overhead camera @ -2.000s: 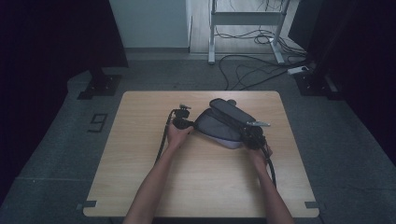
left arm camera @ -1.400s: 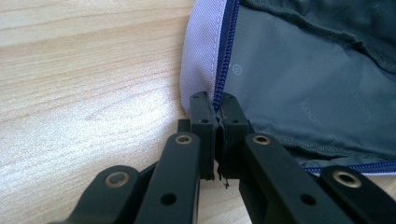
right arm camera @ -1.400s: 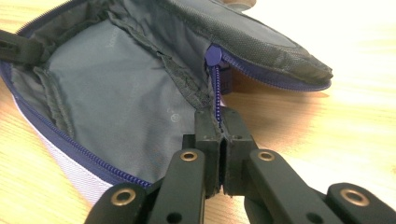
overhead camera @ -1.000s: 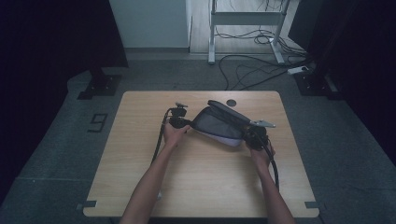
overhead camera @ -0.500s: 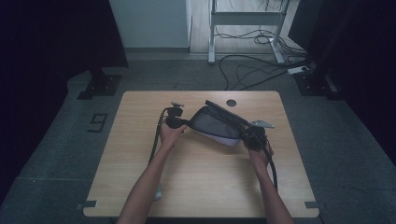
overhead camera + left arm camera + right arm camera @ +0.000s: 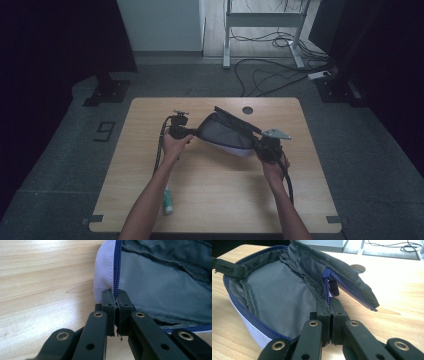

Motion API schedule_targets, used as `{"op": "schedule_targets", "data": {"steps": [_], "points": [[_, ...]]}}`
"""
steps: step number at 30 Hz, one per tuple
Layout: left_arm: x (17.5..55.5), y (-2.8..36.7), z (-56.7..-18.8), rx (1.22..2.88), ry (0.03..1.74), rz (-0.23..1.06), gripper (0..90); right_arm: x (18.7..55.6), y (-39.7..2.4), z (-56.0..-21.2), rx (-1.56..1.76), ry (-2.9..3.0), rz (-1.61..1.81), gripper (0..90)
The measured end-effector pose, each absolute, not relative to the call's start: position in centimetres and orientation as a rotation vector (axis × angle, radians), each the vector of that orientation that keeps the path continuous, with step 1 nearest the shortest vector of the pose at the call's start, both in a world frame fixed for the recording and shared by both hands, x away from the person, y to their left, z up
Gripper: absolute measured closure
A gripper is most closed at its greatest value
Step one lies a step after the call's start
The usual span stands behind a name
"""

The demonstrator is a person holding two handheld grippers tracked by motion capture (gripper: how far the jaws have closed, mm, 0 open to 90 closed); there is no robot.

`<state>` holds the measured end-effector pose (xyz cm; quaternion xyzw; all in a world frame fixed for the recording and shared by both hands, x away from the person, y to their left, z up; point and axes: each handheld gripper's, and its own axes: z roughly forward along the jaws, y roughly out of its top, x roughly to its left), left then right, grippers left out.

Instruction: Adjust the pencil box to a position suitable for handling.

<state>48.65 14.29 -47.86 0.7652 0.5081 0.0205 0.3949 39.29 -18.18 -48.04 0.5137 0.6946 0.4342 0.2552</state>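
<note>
Two grippers share one pouch [image 6: 226, 135] in the high view: the left gripper [image 6: 186, 134] grips its left end and the right gripper [image 6: 264, 146] its right end, so the pouch's long axis runs left to right between them, slanting a little toward the near side on the right. It hangs over the middle of the wooden counter [image 6: 150, 112], its mouth gaping toward the far side, and each hand sits at its own end, neither nearer than the other. A small green-and-white tube [image 6: 168, 200] lies on the near left part of the counter, just beside the left forearm and well apart from the pouch. In the left gripper view the jaws are pinched narrow on the pouch's rim — right where the blue zipper [image 6: 115, 270] meets the pale lilac outer cloth [image 6: 103, 277]; the grey lining [image 6: 160, 285] spreads off to the right and the bare counter lies to the left. In the right gripper view the jaws are likewise clamped tight on the zipper seam at the opposite end, with the blue slider [image 6: 326, 272] just beyond them and a black flap [image 6: 342, 267] folded over to the right. The open cavity stretches away from these jaws toward the other gripper's tip [image 6: 227, 267] at the far left, so any further widening would, I judge, come from drawing the two ends apart along that axis.
</note>
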Motion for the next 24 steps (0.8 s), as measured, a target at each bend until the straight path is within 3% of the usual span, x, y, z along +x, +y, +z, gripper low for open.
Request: {"op": "schedule_targets", "data": {"steps": [24], "points": [[44.1,17.8,-46.7,1.905,1.237,0.058,87.3,36.2,-16.1,-46.6,1.305,1.907,1.258,86.4]]}}
